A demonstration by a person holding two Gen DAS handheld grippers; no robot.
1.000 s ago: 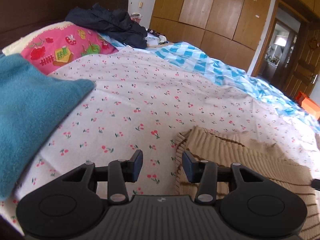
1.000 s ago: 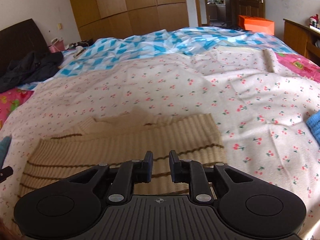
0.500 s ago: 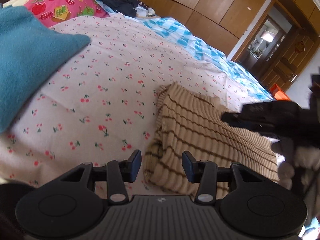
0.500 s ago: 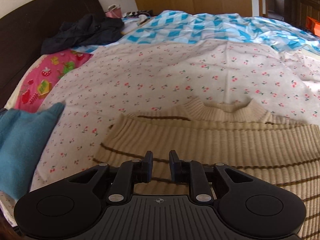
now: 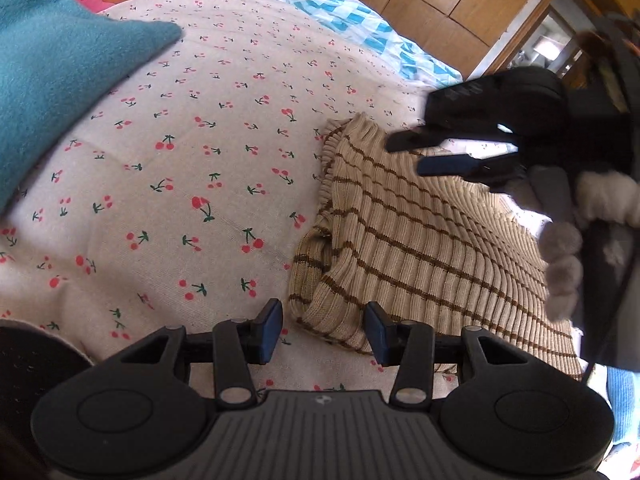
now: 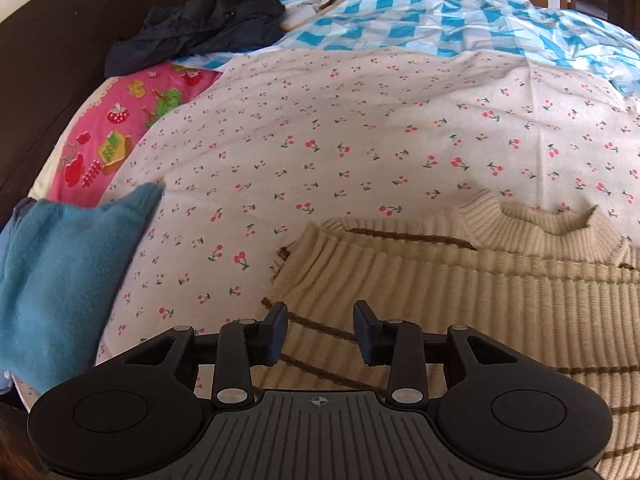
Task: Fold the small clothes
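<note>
1. Left claw (image 5: 322,332): jaws apart, nothing pinched. It hangs over the near folded corner of the striped sweater (image 5: 420,248); the rolled edge of the knit lies between the two pads without either pressing on it.
2. Right claw (image 6: 320,330): jaws have just been opening and now stand apart, with no cloth gripped. Beneath it lies the sweater's left part; a brown stripe runs across the gap.
3. Seen from the left wrist, the right claw (image 5: 416,156) shows as a dark shape over the sweater's far end, fingers parted.
4. Sweater: beige rib knit with thin brown stripes, folded, lying on the cherry-print sheet (image 6: 360,128) of the bed. Collar (image 6: 544,224) on the far side.
5. Teal fleece garment (image 6: 60,272) lies to the left of the sweater, apart from it.
6. Far left: pink printed pillow (image 6: 120,136), a dark garment (image 6: 200,24) heaped beyond it. Far right: blue-and-white checked cover (image 6: 440,24).
</note>
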